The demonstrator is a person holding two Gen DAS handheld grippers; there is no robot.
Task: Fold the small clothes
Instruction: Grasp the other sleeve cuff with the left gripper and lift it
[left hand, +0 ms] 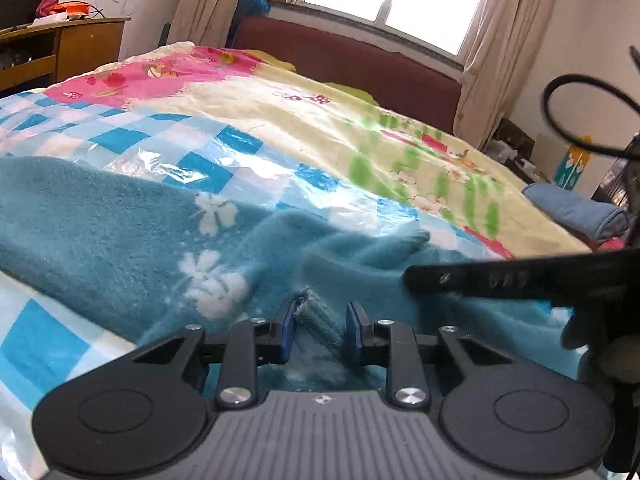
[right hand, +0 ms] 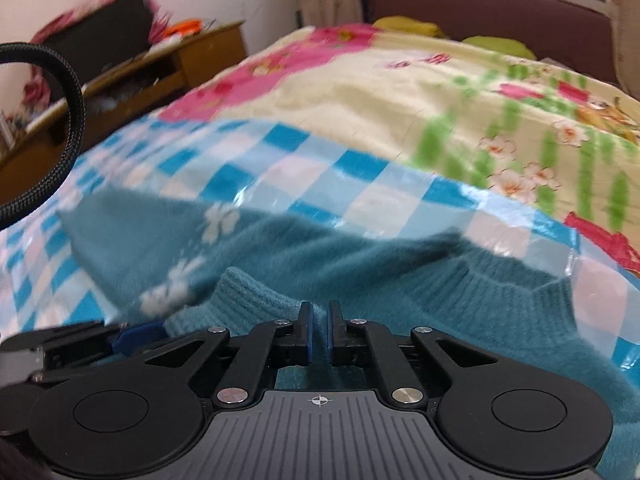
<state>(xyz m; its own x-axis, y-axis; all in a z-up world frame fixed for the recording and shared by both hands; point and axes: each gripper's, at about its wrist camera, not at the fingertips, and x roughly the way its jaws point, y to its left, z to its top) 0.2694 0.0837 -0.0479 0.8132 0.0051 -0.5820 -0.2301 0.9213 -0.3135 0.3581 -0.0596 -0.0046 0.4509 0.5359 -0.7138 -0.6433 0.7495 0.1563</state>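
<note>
A bed with a dark red headboard carries everything, covered by a glossy patchwork quilt of blue-and-white checks, pink floral panels and pale yellow with green stripes. A teal knitted sweater with white flower motifs lies rumpled directly on the quilt's checked part at the near edge. A folded blue cloth lies well apart from it near the bed's far right edge.

Rumpled teal sweater with white flowers, lying flat.
</note>
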